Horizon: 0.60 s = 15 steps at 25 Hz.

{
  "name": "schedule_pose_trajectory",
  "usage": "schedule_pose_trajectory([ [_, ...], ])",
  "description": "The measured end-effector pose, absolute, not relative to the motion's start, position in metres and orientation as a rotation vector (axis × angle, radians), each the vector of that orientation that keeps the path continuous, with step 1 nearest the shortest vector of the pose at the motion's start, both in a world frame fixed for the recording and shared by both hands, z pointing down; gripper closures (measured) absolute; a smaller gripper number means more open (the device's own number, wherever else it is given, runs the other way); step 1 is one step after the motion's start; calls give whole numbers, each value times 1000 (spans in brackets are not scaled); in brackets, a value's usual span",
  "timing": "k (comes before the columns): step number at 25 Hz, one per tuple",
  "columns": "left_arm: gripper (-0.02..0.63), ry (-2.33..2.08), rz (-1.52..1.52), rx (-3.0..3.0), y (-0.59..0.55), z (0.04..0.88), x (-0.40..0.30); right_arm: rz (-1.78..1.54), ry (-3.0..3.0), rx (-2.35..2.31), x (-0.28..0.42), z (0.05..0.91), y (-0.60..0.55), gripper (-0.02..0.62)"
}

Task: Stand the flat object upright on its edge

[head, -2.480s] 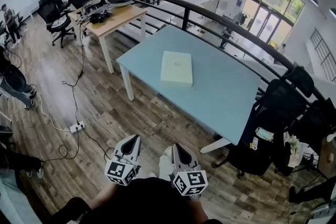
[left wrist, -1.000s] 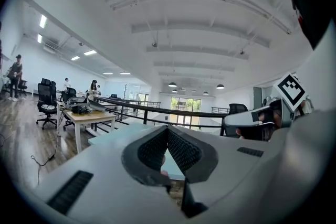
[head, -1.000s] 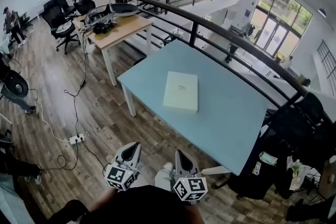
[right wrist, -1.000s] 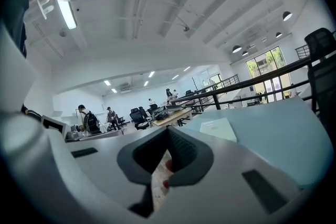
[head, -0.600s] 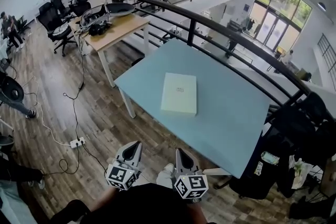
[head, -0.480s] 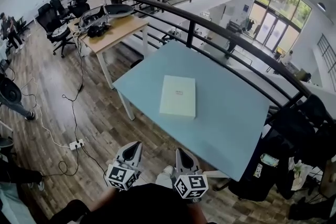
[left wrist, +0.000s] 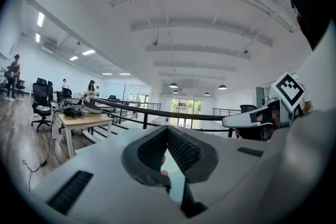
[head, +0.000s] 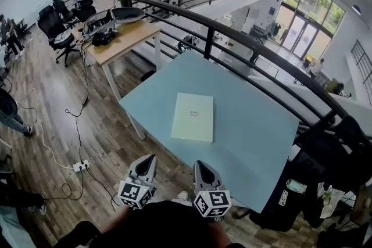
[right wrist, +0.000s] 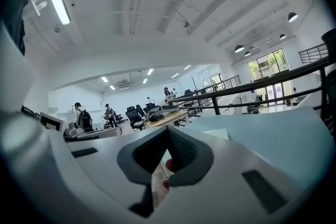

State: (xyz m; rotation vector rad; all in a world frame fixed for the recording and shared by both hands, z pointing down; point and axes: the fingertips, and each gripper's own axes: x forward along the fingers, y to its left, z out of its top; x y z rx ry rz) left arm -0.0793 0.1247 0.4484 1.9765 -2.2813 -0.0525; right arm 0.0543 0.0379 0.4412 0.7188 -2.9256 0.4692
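On the surface the box lies flat, apart from left tool and right tool, both closed, empty. Likely the approach step; next, reach one edge.

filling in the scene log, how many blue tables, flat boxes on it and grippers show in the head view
light blue table: 1
flat pale box: 1
grippers: 2, left gripper and right gripper
total: 4
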Motion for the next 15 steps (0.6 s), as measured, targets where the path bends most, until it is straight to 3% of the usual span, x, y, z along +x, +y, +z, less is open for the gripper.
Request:
schedule_pose_trajectory([
  [15, 603, -2293, -78, 1916, 79, 461, -103, 464, -2903, 670, 31, 455, -7, 588],
])
